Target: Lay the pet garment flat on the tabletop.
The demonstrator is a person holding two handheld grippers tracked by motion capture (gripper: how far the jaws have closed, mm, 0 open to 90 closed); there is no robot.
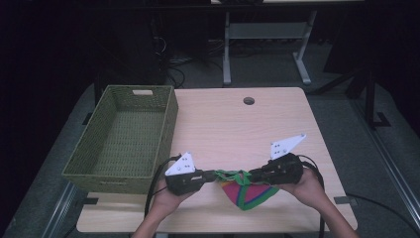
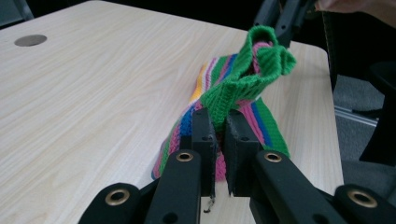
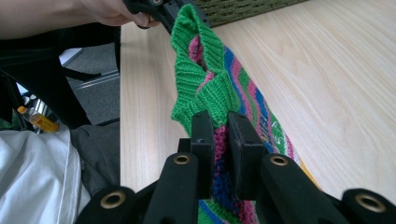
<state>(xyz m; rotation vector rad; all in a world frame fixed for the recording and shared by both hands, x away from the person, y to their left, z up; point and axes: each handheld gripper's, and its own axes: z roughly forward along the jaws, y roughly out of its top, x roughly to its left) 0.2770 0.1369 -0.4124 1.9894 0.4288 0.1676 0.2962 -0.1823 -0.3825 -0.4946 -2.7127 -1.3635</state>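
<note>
Pale wood table [image 1: 233, 124], dark room behind.

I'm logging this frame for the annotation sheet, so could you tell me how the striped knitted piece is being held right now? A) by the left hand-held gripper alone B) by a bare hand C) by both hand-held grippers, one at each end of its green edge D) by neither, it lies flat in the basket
C: the left hand-held gripper and the right hand-held gripper each clamp the green edge of the striped knitted piece, as both gripper views show up close.

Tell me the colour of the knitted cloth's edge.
Green edge on the knitted cloth, clearest in the left gripper view.
</note>
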